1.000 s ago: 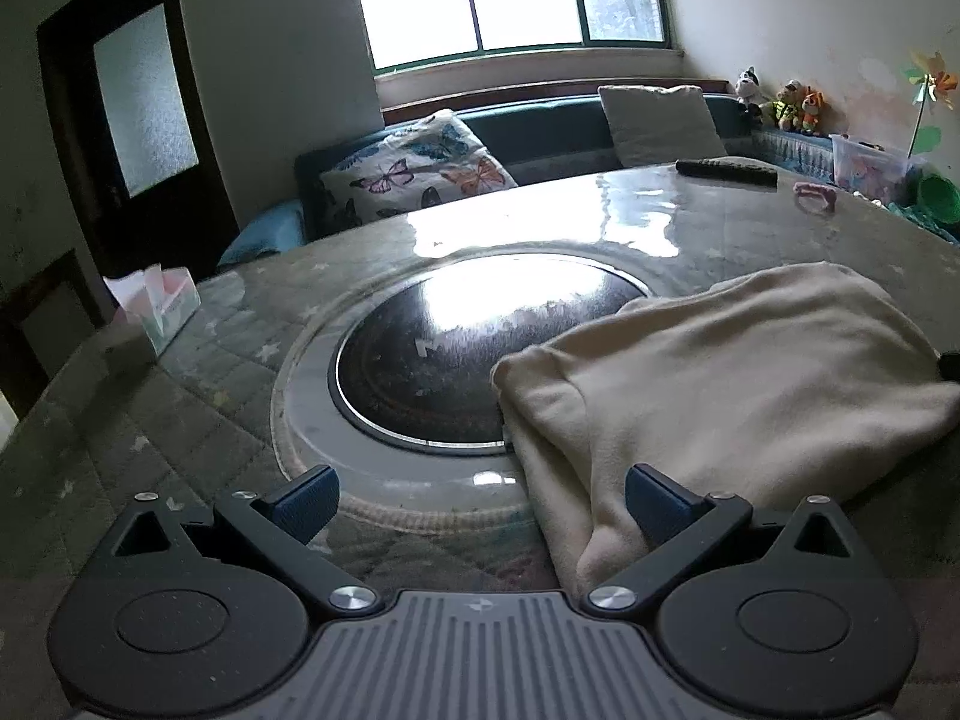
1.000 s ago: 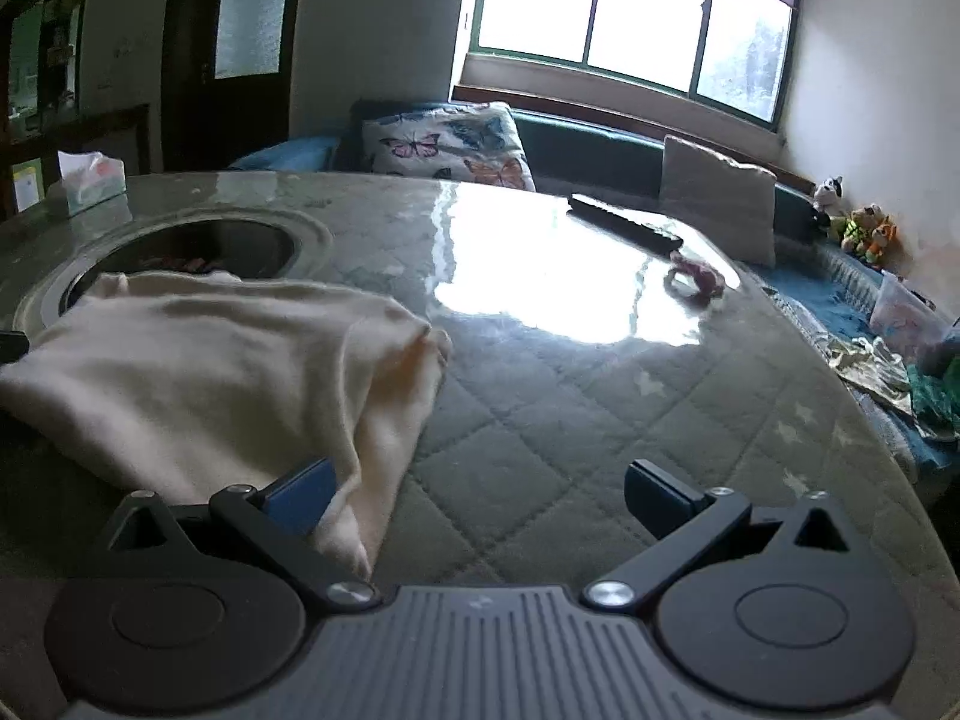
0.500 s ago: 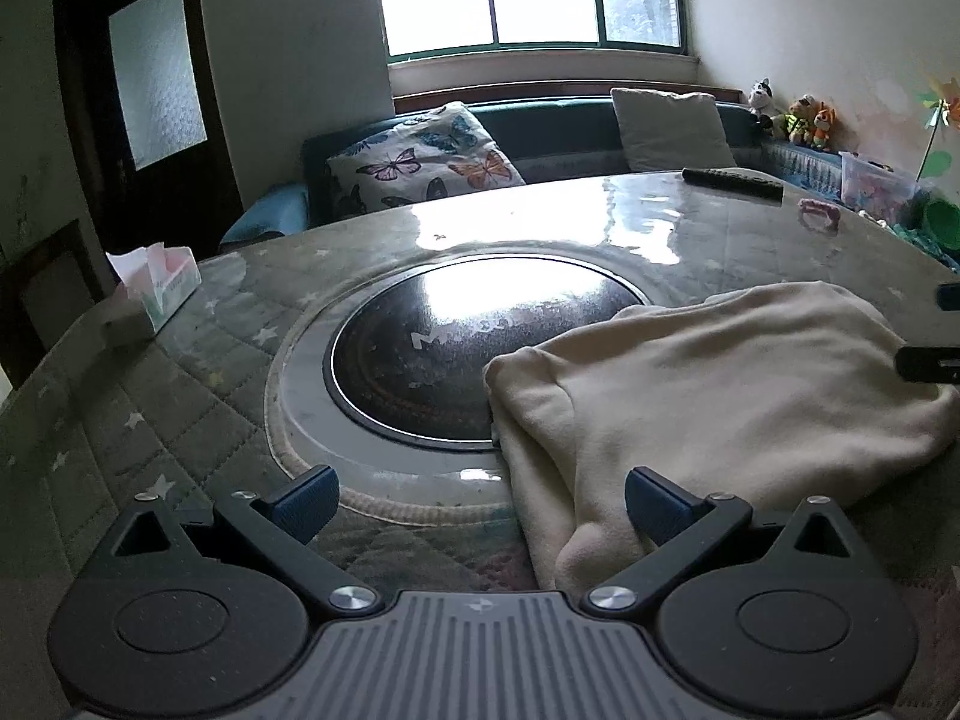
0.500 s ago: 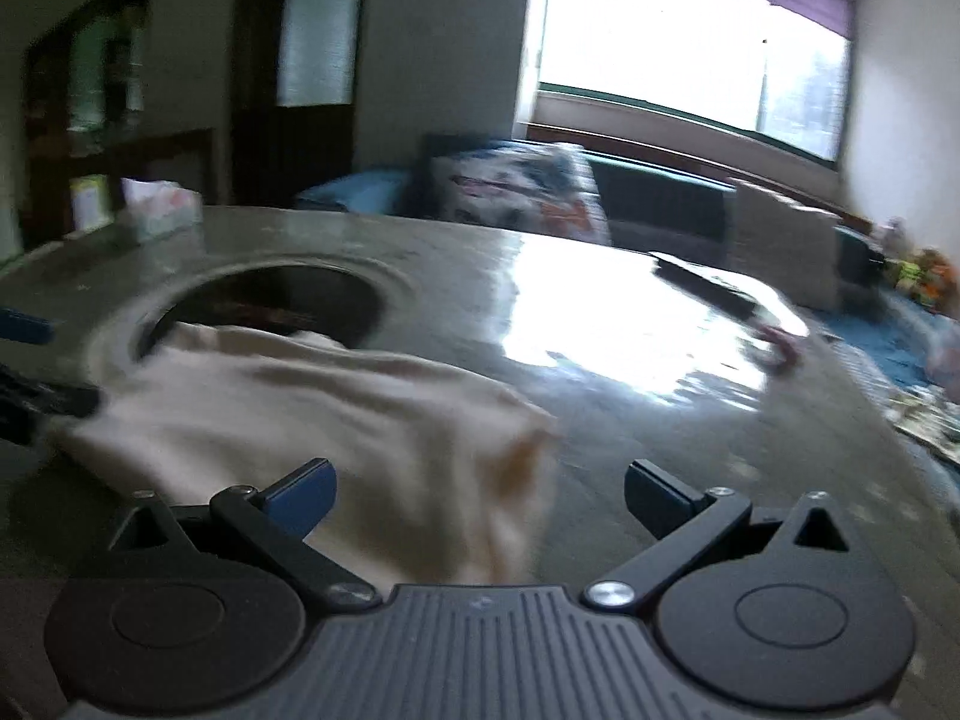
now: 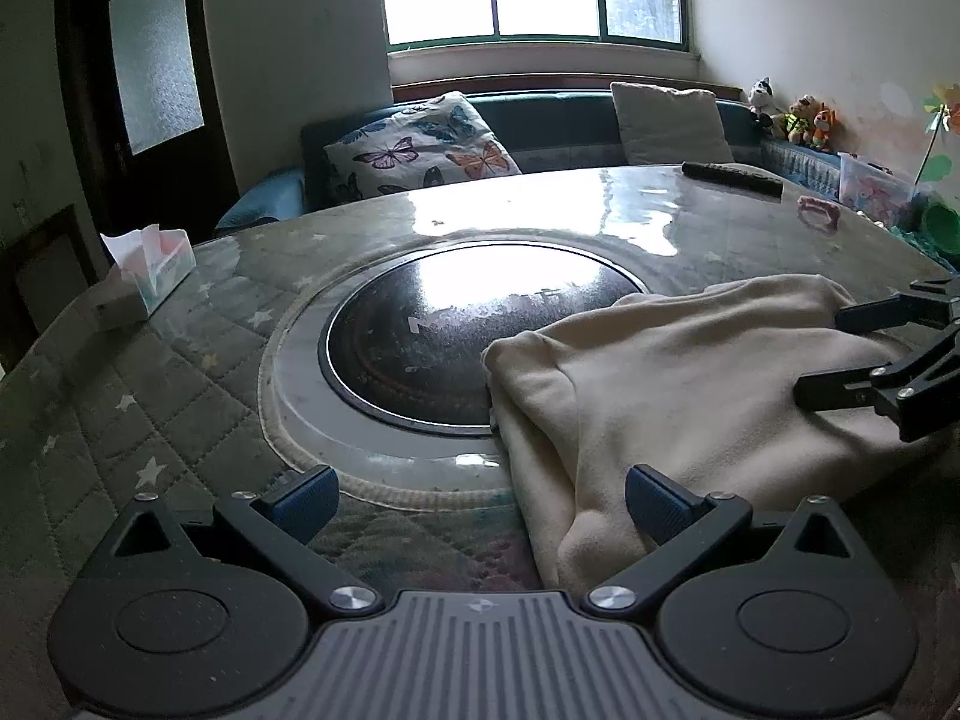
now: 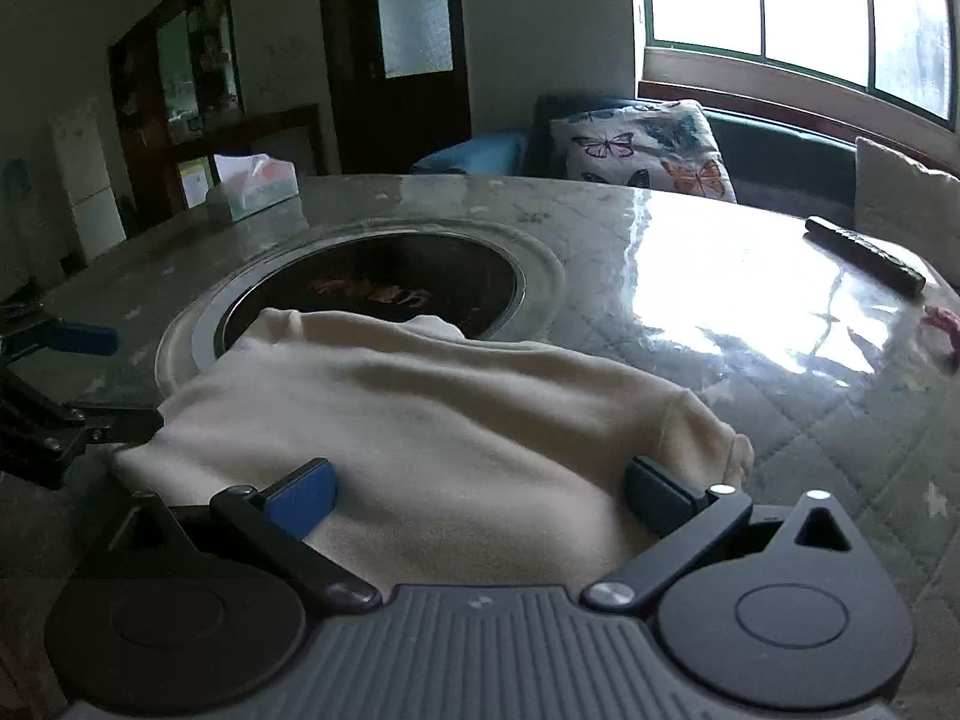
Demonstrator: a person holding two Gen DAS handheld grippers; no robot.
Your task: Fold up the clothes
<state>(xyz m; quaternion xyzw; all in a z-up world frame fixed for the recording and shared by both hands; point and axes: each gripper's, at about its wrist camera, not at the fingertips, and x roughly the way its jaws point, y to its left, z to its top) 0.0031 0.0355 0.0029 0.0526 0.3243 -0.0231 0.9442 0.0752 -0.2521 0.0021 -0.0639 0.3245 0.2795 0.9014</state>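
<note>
A cream fleece garment lies folded on the round quilted table, its far edge over the dark round hob; it also shows in the right wrist view. My left gripper is open at the garment's near left corner, with its right finger beside the cloth. My right gripper is open, its fingers on either side of the garment's near edge, over the cloth. It shows at the right in the left wrist view. The left gripper shows at the left edge of the right wrist view.
A dark round hob sits in the table's middle. A tissue box stands at the far left. A black remote and a pink object lie at the far right. A sofa with cushions stands behind the table.
My right gripper has swung left and now faces the garment head-on, over its edge. My left gripper has shifted slightly; the right gripper's fingers have come into its view.
</note>
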